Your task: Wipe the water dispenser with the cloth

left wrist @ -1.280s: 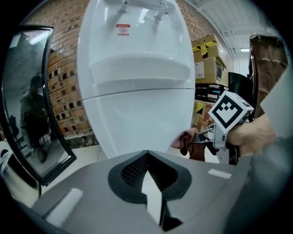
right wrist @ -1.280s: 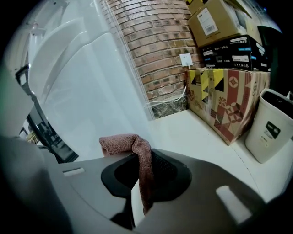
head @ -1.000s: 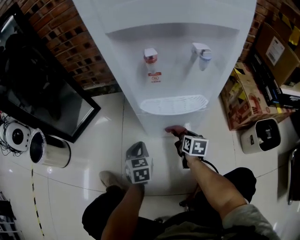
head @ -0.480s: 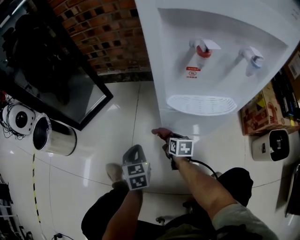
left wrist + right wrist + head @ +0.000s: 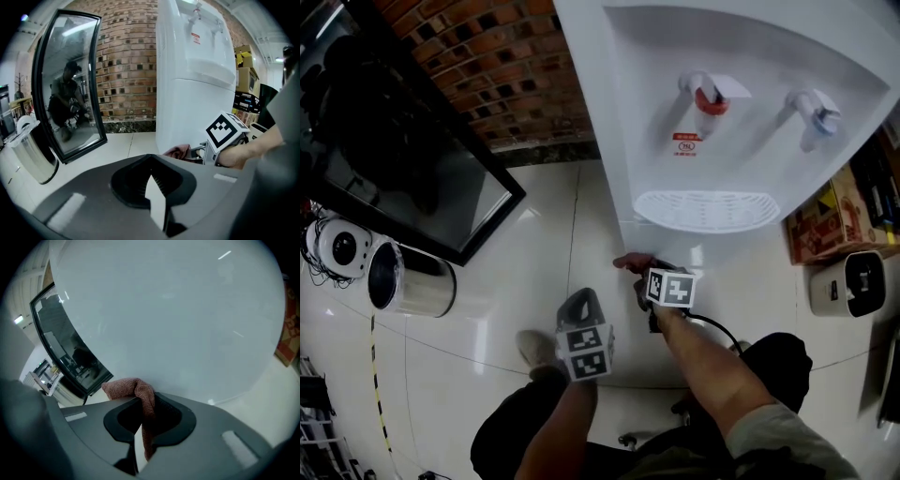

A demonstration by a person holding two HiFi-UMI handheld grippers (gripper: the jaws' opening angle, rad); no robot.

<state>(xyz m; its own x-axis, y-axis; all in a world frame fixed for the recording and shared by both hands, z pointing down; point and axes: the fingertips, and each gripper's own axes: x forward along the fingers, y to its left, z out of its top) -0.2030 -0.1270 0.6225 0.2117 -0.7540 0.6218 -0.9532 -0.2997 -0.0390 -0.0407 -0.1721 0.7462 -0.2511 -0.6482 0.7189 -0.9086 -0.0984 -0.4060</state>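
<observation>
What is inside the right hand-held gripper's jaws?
A reddish-brown cloth, pinched between the right hand-held gripper's jaws and bunched above them. How much hangs below is hidden by the gripper body.

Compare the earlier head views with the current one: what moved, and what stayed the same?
The right gripper has slid the cloth leftward across the water dispenser's lower front, from under the drip tray's middle to the front's left edge. Its grip on the cloth is unchanged; the left gripper stays empty beside it.
</observation>
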